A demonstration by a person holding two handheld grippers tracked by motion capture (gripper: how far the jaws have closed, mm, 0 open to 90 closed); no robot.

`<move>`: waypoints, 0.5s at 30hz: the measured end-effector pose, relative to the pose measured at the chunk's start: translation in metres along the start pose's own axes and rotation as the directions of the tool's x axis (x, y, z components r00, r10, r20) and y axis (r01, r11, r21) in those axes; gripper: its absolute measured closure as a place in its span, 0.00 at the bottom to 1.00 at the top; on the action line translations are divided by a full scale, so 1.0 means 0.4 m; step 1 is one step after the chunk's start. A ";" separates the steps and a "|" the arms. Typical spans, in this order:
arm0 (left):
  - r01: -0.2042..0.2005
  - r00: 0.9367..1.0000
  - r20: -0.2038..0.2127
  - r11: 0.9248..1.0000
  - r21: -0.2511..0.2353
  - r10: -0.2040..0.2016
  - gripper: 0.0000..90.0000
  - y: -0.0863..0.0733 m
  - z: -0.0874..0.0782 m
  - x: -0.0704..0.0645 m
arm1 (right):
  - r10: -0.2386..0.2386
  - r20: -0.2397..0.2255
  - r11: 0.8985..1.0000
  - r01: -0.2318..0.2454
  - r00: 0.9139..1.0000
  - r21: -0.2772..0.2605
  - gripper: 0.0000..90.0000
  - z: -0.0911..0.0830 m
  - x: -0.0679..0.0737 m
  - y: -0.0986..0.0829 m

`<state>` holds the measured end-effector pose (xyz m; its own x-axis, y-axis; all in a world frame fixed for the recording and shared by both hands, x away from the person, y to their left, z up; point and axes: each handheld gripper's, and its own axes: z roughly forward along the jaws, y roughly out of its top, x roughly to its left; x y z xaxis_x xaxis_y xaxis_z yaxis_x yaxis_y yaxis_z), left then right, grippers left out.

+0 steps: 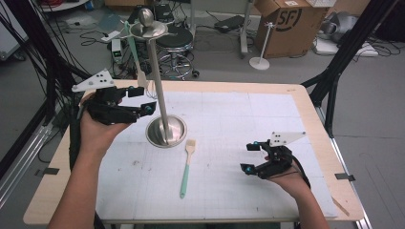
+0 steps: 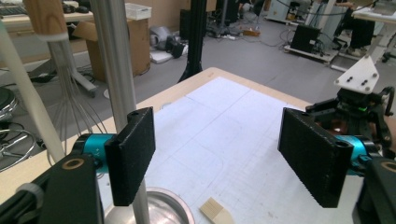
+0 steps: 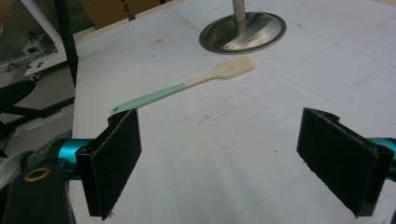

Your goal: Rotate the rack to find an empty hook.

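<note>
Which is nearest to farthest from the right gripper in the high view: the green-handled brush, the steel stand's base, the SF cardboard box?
From the right gripper, jaws open, at the table's right front:
1. Green-handled brush, flat on the mat just to its left.
2. Steel stand's base, farther left and back, by the left gripper.
3. SF cardboard box, on the floor beyond the table's far edge.

My jaw pads look matt black and kinda rough. The stand (image 1: 161,95) is shiny brushed metal, the brush (image 1: 186,166) smooth mint plastic, and the table (image 1: 305,102) pale wood under matt white paper.
</note>
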<state>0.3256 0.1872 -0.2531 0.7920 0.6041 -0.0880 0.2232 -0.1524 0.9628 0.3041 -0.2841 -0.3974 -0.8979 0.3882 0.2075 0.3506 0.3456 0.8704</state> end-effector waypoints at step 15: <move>0.001 0.999 0.037 0.999 0.054 -0.003 0.24 -0.063 0.023 -0.005 | 0.002 0.003 1.000 -0.002 1.000 0.007 0.15 0.000 0.003 0.000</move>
<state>0.3235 0.1826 -0.2794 0.8117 0.5755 -0.1000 0.2543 -0.1940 0.9475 0.3033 -0.2836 -0.3973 -0.8966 0.3912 0.2078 0.3540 0.3509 0.8669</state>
